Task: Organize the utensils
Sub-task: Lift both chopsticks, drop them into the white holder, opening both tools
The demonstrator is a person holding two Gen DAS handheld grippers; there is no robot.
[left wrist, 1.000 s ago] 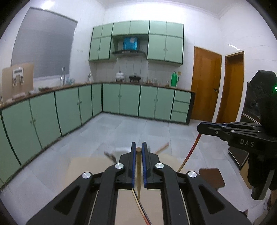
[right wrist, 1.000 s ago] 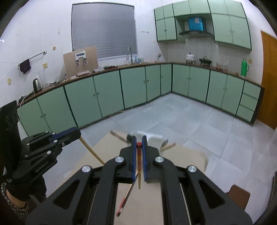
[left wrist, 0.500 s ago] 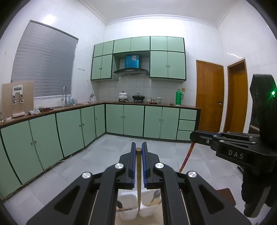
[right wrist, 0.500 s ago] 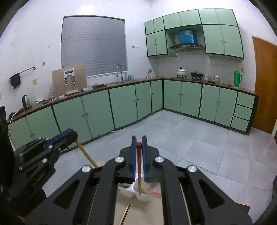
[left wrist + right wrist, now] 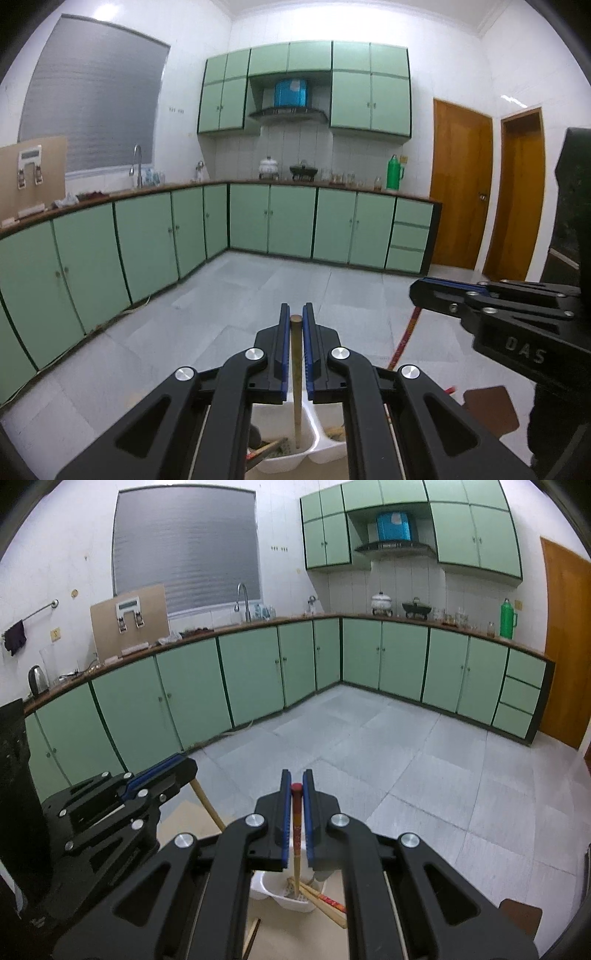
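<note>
My left gripper (image 5: 296, 319) is shut on a plain wooden chopstick (image 5: 296, 369). The stick hangs down with its lower end inside a white divided utensil holder (image 5: 291, 459). My right gripper (image 5: 296, 786) is shut on a red-topped chopstick (image 5: 295, 834), whose lower end reaches into the white holder (image 5: 291, 899). Other red-patterned chopsticks (image 5: 325, 901) lean out of that holder. The right gripper also shows at the right of the left wrist view (image 5: 424, 291), and the left gripper at the left of the right wrist view (image 5: 184, 766).
The holder stands on a light wooden table (image 5: 280, 934). One more chopstick (image 5: 253, 932) lies on the table near the holder. A brown stool seat (image 5: 487, 410) is to the right. Green kitchen cabinets (image 5: 147, 240) line the far walls across a tiled floor.
Both grippers have lifted and tilted up, so the views went from the tabletop to the room. Both chopsticks now hang upright with their ends in the white holder.
</note>
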